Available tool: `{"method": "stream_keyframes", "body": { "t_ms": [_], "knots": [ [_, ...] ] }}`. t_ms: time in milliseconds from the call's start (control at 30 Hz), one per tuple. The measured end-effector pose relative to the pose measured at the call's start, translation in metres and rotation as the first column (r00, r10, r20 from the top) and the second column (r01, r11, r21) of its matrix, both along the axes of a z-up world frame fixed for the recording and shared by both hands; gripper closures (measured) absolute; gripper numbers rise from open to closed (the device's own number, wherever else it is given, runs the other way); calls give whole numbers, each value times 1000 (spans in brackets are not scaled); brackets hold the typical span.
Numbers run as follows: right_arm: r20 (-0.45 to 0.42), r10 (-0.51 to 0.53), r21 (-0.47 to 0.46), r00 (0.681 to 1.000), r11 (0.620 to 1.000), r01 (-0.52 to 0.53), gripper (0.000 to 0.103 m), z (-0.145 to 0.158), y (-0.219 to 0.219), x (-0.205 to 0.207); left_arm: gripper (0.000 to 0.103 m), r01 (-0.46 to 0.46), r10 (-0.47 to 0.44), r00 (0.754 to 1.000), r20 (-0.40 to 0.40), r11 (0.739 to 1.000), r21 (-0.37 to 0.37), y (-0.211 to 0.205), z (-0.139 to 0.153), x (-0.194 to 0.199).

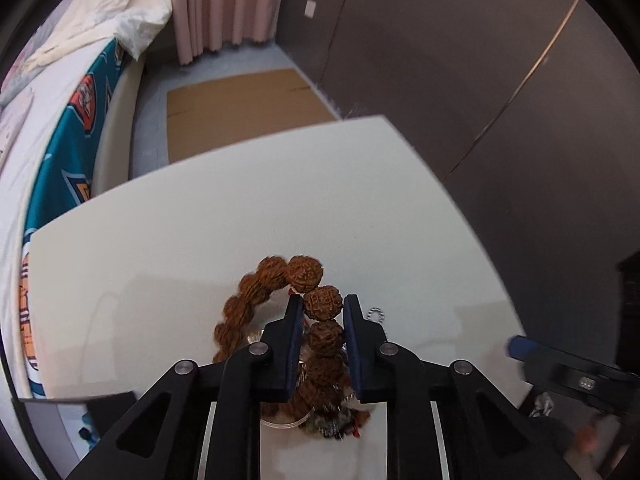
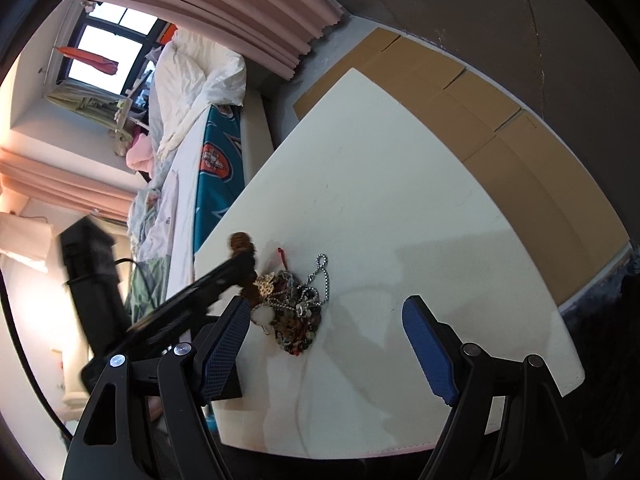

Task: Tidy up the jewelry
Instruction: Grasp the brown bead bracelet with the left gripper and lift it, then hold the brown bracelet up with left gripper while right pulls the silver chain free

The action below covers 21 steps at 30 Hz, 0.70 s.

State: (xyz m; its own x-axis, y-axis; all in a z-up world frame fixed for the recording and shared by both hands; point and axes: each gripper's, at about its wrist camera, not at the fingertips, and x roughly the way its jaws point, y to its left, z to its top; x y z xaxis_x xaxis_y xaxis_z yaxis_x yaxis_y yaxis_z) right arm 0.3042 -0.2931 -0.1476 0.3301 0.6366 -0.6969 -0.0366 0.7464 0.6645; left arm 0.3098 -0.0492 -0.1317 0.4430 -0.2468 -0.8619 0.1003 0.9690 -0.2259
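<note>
Left wrist view: left gripper [image 1: 322,312] clamped on brown bead bracelet [image 1: 280,312], beads wedged between its pads, loop curving ahead-left over the worktop [image 1: 200,220]. Right gripper [image 2: 324,316] wide, holding nothing; jewelry pile [image 2: 294,312] lies just ahead, toward its left finger.

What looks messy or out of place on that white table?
The jewelry lies in one tangled heap near the white table's edge: a ball chain, a red cord and small trinkets knotted together. A brown bead bracelet trails out of it, with the left gripper closed on its beads. Nothing looks broken.
</note>
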Motion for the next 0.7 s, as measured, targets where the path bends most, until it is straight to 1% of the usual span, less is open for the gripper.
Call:
{"method": "stream_keyframes", "body": {
  "t_ms": [67, 200, 300, 500, 700],
  "knots": [
    [-1, 8, -5, 1000, 1000, -8, 23, -1, 5, 0, 83, 6, -5, 1000, 29, 1000, -11, 4, 11, -8],
    [-10, 27, -12, 1000, 1000, -28, 23, -3, 15, 0, 83, 1, -1, 996, 87, 1000, -3, 11, 29, -22],
    [-16, 41, -16, 999, 999, -41, 23, -4, 22, 0, 83, -4, 0, 991, 133, 1000, 31, 14, 40, -31],
    [-16, 61, -31, 998, 998, -61, 23, -4, 34, -2, 83, -9, -25, 972, 232, 990, 143, 16, 61, -51],
    [-17, 86, -33, 996, 996, -86, 23, -4, 46, -2, 83, -43, -5, 959, 284, 986, 162, 31, 75, -60]
  ]
}}
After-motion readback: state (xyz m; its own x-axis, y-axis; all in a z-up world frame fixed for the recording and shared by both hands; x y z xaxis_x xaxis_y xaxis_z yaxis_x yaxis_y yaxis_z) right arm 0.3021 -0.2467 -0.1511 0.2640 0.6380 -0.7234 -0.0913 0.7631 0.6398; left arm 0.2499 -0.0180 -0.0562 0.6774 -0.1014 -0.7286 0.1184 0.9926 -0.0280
